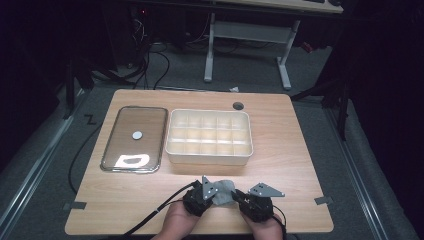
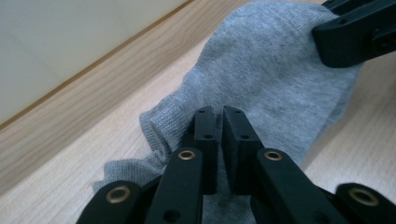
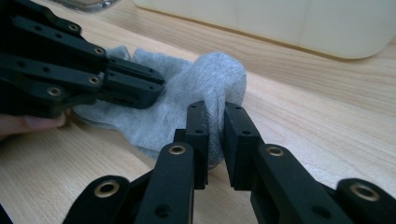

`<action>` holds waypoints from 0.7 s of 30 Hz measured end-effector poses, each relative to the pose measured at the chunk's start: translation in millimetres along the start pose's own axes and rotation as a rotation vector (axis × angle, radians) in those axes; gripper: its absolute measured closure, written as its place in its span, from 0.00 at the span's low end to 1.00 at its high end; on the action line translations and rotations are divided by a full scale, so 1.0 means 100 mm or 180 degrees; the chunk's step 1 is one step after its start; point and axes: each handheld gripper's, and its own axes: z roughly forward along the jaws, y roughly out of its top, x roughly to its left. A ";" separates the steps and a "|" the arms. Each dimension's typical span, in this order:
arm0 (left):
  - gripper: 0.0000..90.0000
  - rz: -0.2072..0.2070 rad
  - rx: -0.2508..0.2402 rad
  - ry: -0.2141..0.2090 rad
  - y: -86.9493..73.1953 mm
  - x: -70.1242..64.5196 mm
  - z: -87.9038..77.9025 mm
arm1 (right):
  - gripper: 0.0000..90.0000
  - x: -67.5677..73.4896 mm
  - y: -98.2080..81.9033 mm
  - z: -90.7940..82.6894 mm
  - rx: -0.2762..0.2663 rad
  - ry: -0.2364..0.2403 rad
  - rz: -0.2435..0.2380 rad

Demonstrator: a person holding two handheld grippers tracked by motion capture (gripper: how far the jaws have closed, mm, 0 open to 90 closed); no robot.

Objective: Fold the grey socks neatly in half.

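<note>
A grey sock (image 1: pixel 223 192) lies on the worktop (image 1: pixel 300 165) close to its near edge, a little right of the middle. It sits between the two grippers, and both are right at it.

The left gripper (image 2: pixel 218 135) has its jaws almost shut. A thin fold of the sock's cuff end sits between them, pinched. The right gripper (image 3: pixel 215 133) also has its jaws nearly closed, and a bunched fold of the sock is squeezed between them.

The sock's long side runs along the near edge of the worktop, from one gripper to the other. The left gripper has the left end and the right gripper has the right end. So the sock is stretched a bit between them, with a soft hump in the middle.

Behind the sock, toward the far edge, stands a white box with many small compartments (image 1: pixel 209 150). A clear flat lid (image 1: pixel 134 139) lies to the left of it. The box is straight ahead of the sock and near it. I think the sock must go forward, away from the near edge, to reach the box.
</note>
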 end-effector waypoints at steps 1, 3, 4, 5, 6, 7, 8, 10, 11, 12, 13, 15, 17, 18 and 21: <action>0.95 0.0013 0.0013 0.0019 0.02 -0.01 0.01 | 0.91 0.00 0.01 -0.01 -0.0022 0.0003 -0.0003; 0.95 0.0044 0.0030 0.0047 0.05 -0.04 0.04 | 0.91 0.00 0.03 -0.03 -0.0068 0.0004 -0.0017; 0.95 0.0048 0.0030 0.0052 0.06 -0.06 0.05 | 0.92 0.01 0.05 -0.05 -0.0094 0.0000 -0.0020; 0.95 0.0057 0.0023 0.0058 0.07 -0.07 0.06 | 0.92 0.02 0.06 -0.06 -0.0117 0.0000 -0.0031; 0.95 0.0058 0.0018 0.0059 0.08 -0.09 0.07 | 0.92 0.03 0.07 -0.07 -0.0146 0.0008 -0.0031; 0.95 0.0057 0.0012 0.0055 0.08 -0.11 0.08 | 0.92 0.04 0.09 -0.09 -0.0172 0.0025 -0.0043; 0.95 0.0051 0.0008 0.0045 0.09 -0.12 0.08 | 0.92 0.05 0.10 -0.10 -0.0197 0.0045 -0.0049; 0.95 0.0025 -0.0009 0.0017 0.10 -0.13 0.10 | 0.92 0.06 0.11 -0.11 -0.0233 0.0071 -0.0054; 0.95 0.0022 -0.0023 0.0007 0.10 -0.13 0.10 | 0.92 0.06 0.11 -0.11 -0.0247 0.0080 -0.0037; 0.95 0.0024 -0.0031 0.0002 0.10 -0.13 0.11 | 0.92 0.06 0.11 -0.11 -0.0263 0.0085 -0.0042; 0.94 0.0024 -0.0039 0.0000 0.10 -0.13 0.11 | 0.92 0.05 0.11 -0.11 -0.0276 0.0091 -0.0039; 0.94 0.0024 -0.0047 -0.0011 0.10 -0.13 0.11 | 0.92 0.04 0.11 -0.11 -0.0273 0.0083 -0.0028; 0.94 0.0016 -0.0049 -0.0021 0.10 -0.13 0.11 | 0.92 0.03 0.10 -0.11 -0.0275 0.0075 -0.0019; 0.93 0.0009 -0.0053 -0.0036 0.10 -0.13 0.11 | 0.92 0.02 0.10 -0.11 -0.0280 0.0068 -0.0014; 0.87 -0.0053 -0.0073 -0.0132 0.12 -0.12 0.08 | 0.92 0.02 0.09 -0.11 -0.0284 0.0053 -0.0017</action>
